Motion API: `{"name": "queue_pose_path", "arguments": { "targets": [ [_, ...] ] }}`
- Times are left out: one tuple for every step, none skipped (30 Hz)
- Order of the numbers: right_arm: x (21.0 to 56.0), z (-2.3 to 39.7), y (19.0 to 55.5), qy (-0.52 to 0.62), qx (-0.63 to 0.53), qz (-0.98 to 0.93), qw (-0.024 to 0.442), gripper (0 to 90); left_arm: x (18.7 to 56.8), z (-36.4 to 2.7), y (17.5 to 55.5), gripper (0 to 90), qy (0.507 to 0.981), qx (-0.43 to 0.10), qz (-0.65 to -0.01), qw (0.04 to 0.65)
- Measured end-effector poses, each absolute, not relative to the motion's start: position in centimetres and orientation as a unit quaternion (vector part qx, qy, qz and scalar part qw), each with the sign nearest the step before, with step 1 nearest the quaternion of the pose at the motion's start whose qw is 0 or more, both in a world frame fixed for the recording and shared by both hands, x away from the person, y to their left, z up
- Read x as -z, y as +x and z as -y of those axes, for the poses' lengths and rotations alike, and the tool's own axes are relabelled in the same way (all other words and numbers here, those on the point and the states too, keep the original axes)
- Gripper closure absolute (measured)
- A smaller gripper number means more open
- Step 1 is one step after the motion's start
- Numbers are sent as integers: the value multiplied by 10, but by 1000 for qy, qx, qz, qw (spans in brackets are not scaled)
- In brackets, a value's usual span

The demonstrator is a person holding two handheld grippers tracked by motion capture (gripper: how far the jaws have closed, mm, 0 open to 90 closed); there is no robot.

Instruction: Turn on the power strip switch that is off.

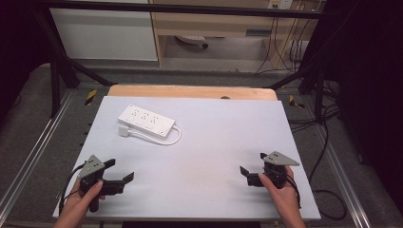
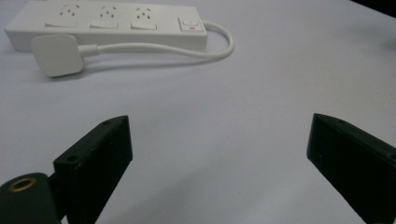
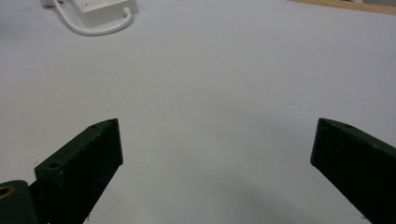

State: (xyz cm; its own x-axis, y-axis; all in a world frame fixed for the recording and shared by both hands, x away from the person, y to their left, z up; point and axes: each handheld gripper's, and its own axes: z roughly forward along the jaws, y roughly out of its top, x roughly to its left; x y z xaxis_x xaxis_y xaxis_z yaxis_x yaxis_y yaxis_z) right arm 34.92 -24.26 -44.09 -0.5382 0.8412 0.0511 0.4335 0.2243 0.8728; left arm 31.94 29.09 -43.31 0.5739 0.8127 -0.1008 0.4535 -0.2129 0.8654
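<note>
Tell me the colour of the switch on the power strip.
White with a red mark; the switch on the power strip shows best in the left gripper view.

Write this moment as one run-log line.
left gripper: open, empty | right gripper: open, empty | power strip: far left of table, untouched | plug: unplugged, beside strip

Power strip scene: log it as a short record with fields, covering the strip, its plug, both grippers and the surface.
power strip: white, flat on the far left of the table, three sockets and a switch
plug: white, lying beside the strip, not in a socket
cord: loops from the strip's switch end back to the plug
left gripper: jaws open, holding nothing
right gripper: jaws open, holding nothing
table: pale sheet
</note>
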Motion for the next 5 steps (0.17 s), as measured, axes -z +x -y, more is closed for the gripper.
{"name": "queue_pose_path", "arguments": {
  "targets": [
    [442,243,350,428,-450,-751,224,26,436,-290,320,71,756,-188,-421,464],
    [443,243,351,432,-442,-752,227,28,439,-289,321,72,760,-187,-423,458],
    [446,243,352,439,-432,-755,226,29,442,-288,322,73,763,-184,-424,453],
    [449,244,354,444,-420,-759,226,27,442,-287,322,78,764,-189,-426,446],
    [458,243,358,456,-385,-771,222,25,441,-287,322,83,762,-194,-425,448]
  ]
}}
